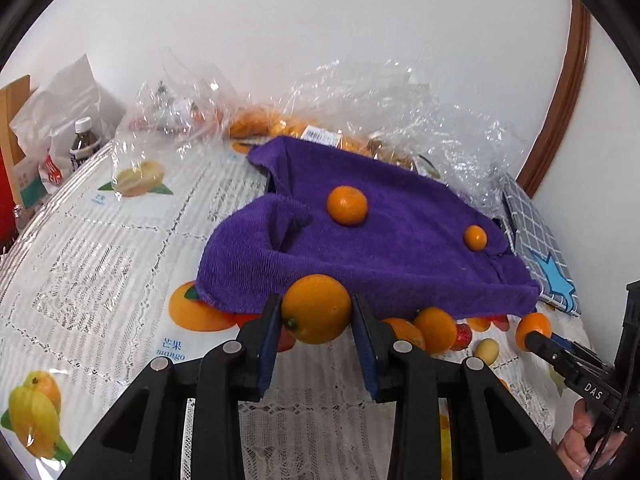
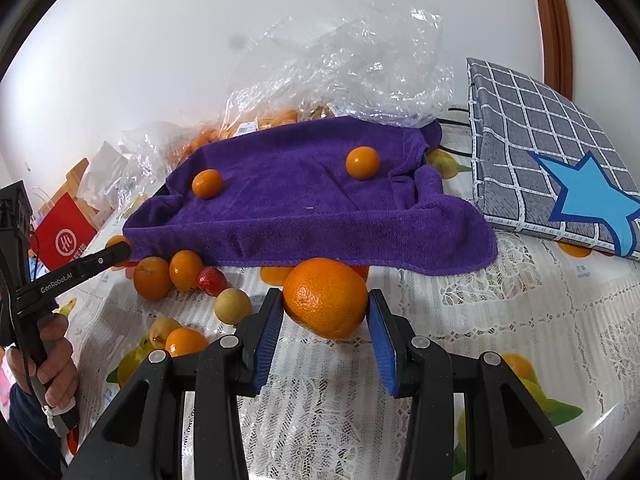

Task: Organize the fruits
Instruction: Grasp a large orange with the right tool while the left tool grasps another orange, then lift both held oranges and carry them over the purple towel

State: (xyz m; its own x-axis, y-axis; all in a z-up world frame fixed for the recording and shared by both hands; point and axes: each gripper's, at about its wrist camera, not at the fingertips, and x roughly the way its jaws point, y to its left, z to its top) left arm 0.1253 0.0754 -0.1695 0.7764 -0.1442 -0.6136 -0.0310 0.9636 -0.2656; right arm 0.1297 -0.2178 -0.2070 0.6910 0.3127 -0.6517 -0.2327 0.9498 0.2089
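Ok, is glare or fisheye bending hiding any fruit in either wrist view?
Left wrist view: glare sits on the crinkled plastic bag, blurring the fruit inside; the orange between the left hand-held gripper is sharp. Right wrist view: edges bow strongly, yet the big orange reads clearly, soft shadow beneath.

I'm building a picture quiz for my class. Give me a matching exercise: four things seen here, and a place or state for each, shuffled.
Things:
1 purple towel
2 big orange
3 checked pad
4 red fruit

Places or states:
A between the right gripper's fingers
B on the lace tablecloth, before the towel's front edge
C has two small oranges lying on it
D bears a blue star

Pairs: 1-C, 2-A, 3-D, 4-B
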